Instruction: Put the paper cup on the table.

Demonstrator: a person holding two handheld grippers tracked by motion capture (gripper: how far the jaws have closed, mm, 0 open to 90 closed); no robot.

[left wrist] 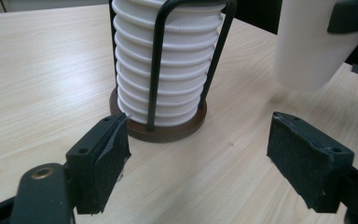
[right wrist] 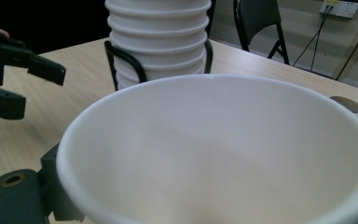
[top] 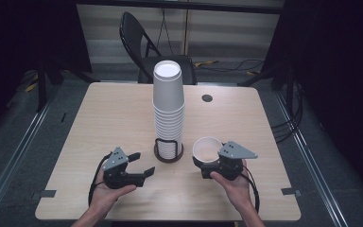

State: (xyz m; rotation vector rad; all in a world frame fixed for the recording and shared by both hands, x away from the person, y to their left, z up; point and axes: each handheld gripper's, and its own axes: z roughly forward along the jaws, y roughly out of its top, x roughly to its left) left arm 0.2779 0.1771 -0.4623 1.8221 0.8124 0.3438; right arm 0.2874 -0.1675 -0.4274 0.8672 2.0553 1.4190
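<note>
Left gripper (top: pixel 139 163): jaws spread wide, empty, lower left.
Right gripper (top: pixel 207 166): clamped on a paper cup (top: pixel 207 148), lower right.
Cup stack (top: pixel 168 109): centre frame.

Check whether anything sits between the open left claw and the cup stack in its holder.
Nothing visible does. Bare table lies between the left claw and the cup stack. The loose cup in the right claw is off to the side.

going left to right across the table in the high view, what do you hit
left gripper, jaws open → stack of upside-down paper cups in its black wire holder → single paper cup held mouth-up → right gripper clamped on that cup
</note>
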